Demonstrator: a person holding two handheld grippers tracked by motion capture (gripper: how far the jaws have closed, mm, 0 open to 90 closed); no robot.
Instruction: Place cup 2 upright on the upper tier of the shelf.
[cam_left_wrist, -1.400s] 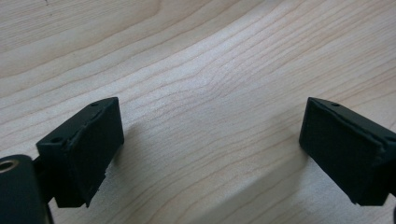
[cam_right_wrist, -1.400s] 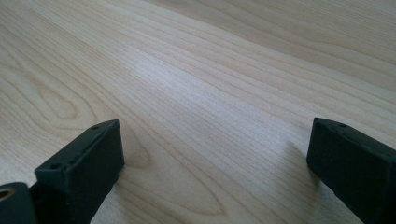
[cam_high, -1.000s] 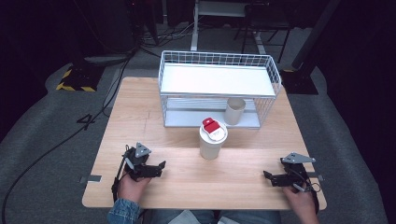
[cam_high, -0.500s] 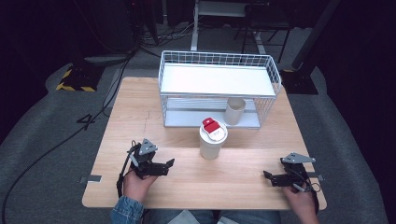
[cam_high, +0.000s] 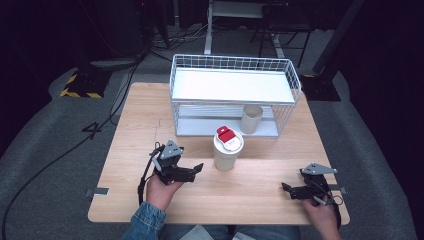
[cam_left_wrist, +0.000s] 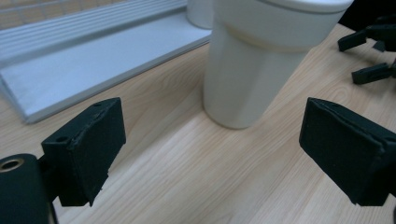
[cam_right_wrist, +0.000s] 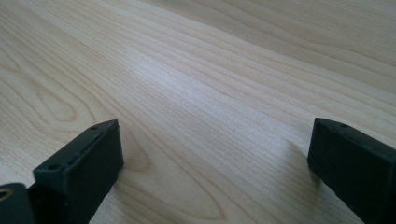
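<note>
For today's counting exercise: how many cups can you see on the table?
2. A lidded white cup stands on the bare tabletop before the left gripper; a plain cup stands on the wire rack's lower shelf. None seem hidden.

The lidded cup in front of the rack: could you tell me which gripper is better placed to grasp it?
Left. The left gripper sits open just beside the cup, facing it; the right gripper rests open near the table's front right corner.
</note>
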